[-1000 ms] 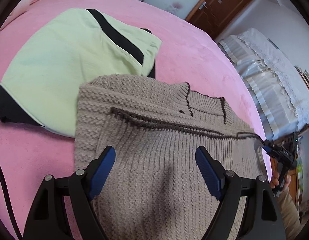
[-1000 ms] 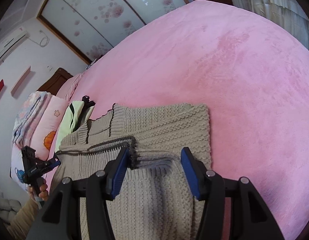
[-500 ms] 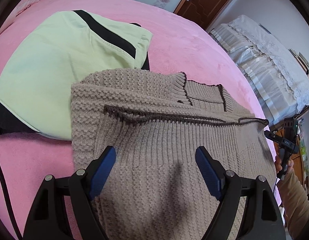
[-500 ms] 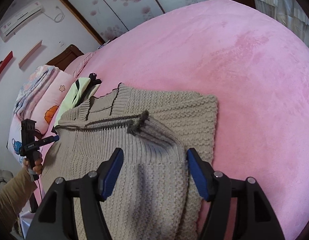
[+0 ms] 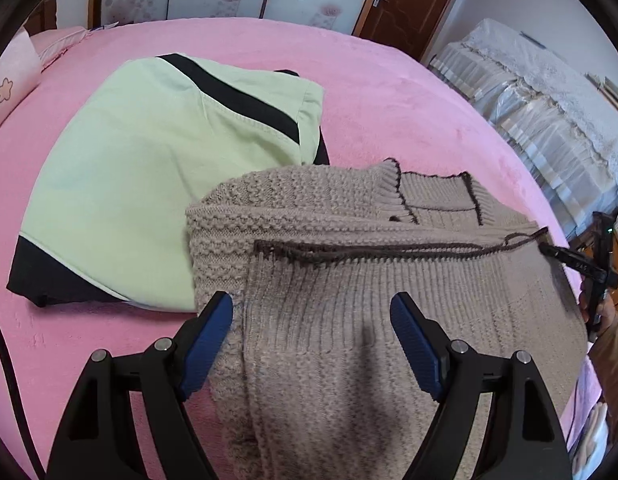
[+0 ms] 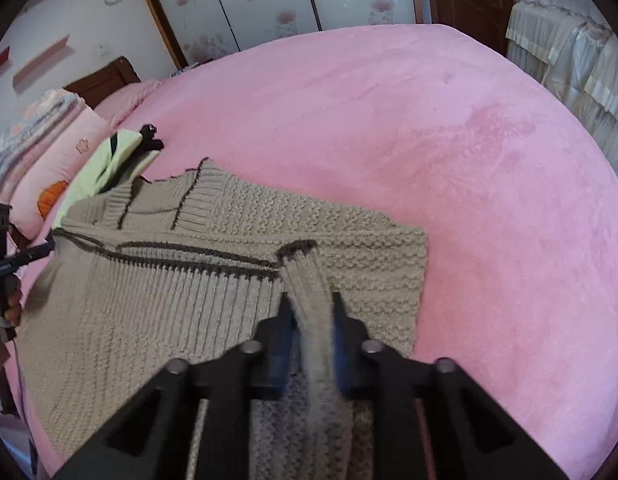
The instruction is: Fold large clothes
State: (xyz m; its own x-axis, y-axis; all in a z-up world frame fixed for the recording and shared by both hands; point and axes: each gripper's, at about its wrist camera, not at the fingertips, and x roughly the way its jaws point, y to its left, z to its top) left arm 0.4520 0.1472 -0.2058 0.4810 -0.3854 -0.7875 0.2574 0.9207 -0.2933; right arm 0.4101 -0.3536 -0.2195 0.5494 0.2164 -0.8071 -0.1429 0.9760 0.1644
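Right wrist view: the right claw (image 6: 309,312) has just been closing and now pinches the sweater (image 6: 149,312) on the pink bed (image 6: 469,200).
Left claw (image 5: 311,334) hangs wide above it; grab the other corner, then lift both evenly.

pink bed (image 5: 389,92), beige knit sweater (image 5: 349,280) lying on it, folded pale-green garment (image 5: 149,168) beside it

Bare pink bedspread (image 6: 449,152) lies open beyond the sweater (image 6: 149,300) — green garment (image 5: 149,184) crowds its other side.
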